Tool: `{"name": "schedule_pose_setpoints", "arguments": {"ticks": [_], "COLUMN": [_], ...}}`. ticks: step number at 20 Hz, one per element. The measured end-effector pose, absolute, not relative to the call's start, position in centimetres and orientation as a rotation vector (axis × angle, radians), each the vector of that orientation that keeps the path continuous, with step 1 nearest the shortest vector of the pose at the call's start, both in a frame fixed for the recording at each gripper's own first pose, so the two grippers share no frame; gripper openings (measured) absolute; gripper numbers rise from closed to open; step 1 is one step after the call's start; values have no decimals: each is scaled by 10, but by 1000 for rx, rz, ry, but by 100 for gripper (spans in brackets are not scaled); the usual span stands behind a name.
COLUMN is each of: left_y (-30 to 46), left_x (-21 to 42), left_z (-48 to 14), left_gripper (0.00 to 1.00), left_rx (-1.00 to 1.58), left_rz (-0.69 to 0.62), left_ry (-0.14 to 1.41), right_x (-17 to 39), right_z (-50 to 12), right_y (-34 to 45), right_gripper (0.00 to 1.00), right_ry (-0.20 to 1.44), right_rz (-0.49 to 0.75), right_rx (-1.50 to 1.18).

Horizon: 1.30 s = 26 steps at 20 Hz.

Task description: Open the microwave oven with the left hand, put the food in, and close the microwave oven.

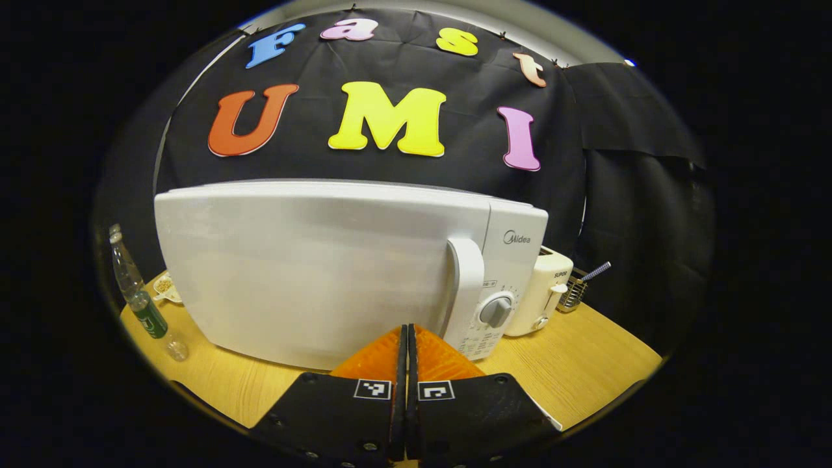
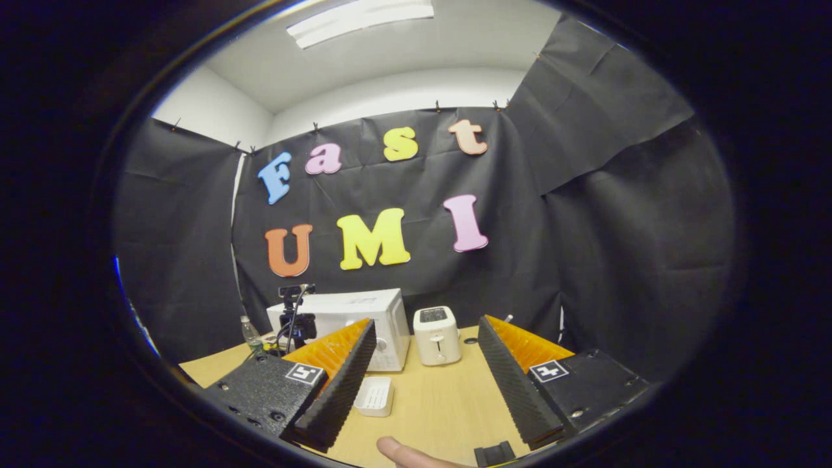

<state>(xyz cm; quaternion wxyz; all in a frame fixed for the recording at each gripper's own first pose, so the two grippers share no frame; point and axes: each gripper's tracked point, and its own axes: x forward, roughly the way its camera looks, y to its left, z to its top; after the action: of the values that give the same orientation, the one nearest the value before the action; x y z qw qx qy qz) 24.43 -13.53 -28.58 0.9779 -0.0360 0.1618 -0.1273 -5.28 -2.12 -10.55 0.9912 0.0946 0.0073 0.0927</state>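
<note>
The white microwave (image 1: 312,273) stands close in front in the left gripper view, its door closed and its upright handle (image 1: 467,286) right of centre. My left gripper (image 1: 407,364) is shut with nothing between its fingers, low before the door and just left of the handle. From the right gripper view the microwave (image 2: 364,318) sits far back on the table, with the left gripper (image 2: 296,325) in front of its door. My right gripper (image 2: 426,325) is open and holds nothing. A small white rectangular tray (image 2: 376,395) lies on the table by its left finger (image 2: 344,383).
A cream toaster (image 1: 543,292) (image 2: 437,335) stands right of the microwave, with a wire basket (image 1: 575,289) behind it. A clear bottle (image 1: 140,299) and a small dish (image 1: 166,286) are to the microwave's left. A person's fingertip (image 2: 403,452) shows at the wooden table's (image 2: 442,409) near edge.
</note>
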Motion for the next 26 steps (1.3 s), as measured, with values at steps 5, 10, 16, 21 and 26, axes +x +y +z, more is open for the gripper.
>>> {"name": "schedule_pose_setpoints", "arguments": {"ticks": [5,10,16,21,26], "left_y": [-97,-55,-43,-62,-41], "left_x": [161,89,6,-59,-91], "left_z": [-198,-121,-56,-25,-23], "left_gripper": [32,86,94,92,92], "left_rx": [-66,-46,-10,-106,-67], "left_rz": [-191,-59,-9,-130,-78], "left_ry": [205,138,46,-49,-108], "right_x": [-63,-81,-92,-89,-95], "right_z": [-96,-75,-62,-63,-55], "right_y": [-16,-5,19,16,16], "right_gripper": [100,100,100,100,100], "right_ry": [16,-12,-23,-19,-25], "right_rz": [154,126,135,111,111], "right_rx": [170,146,144,160,122]}}
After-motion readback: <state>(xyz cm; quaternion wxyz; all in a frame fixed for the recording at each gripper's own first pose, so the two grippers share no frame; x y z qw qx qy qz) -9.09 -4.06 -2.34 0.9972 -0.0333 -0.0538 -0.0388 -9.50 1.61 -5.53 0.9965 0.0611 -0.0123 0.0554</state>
